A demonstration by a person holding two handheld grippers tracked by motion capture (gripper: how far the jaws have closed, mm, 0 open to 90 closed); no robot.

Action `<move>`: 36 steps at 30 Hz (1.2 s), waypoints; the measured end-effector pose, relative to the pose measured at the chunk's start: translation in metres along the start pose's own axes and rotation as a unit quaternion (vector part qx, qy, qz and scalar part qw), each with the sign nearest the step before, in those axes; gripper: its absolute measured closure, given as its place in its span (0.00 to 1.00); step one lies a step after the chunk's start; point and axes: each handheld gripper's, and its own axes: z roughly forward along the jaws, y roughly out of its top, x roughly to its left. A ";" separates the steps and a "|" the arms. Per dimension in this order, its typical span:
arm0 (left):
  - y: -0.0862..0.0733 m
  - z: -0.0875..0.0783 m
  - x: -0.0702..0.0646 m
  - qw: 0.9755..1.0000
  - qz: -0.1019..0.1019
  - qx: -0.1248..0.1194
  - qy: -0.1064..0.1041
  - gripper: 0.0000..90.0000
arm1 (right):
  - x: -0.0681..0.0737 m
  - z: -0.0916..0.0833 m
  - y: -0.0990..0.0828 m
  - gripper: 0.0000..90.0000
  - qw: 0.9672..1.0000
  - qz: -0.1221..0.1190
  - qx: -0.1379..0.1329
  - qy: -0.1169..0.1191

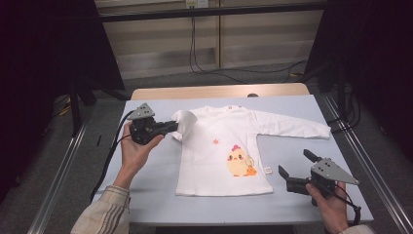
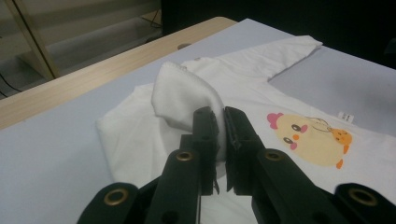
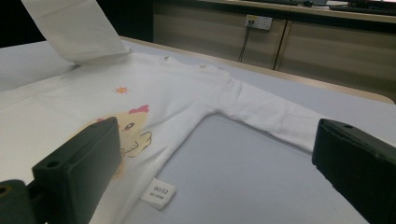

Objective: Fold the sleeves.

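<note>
At centre left of the high view, your left gripper [image 1: 171, 127] is clenched on the cuff of the white shirt's sleeve [image 1: 184, 122], lifting it off the blue table [image 1: 156, 195]; the white shirt [image 1: 221, 151] lies flat mid-frame, chick print [image 1: 238, 162] facing up, other sleeve stretched toward the right edge; at lower right, your right gripper [image 1: 298, 168] stands released, just beside the hem.

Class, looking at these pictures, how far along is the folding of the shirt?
Done: the shirt lies flat, chick print up. In hand: the left gripper pinches the left sleeve, lifted over the shoulder. Left: the right sleeve lies outstretched; the right gripper waits open.
</note>
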 end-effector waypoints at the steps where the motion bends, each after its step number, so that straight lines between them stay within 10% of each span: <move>1: 0.002 -0.001 -0.002 1.000 0.003 -0.002 -0.005 0.93 | 0.000 0.000 0.000 0.01 1.000 0.000 0.000 0.000; 36: -0.020 0.057 -0.039 0.994 0.043 0.084 -0.061 0.93 | 0.000 0.000 0.000 0.01 1.000 -0.002 0.000 0.005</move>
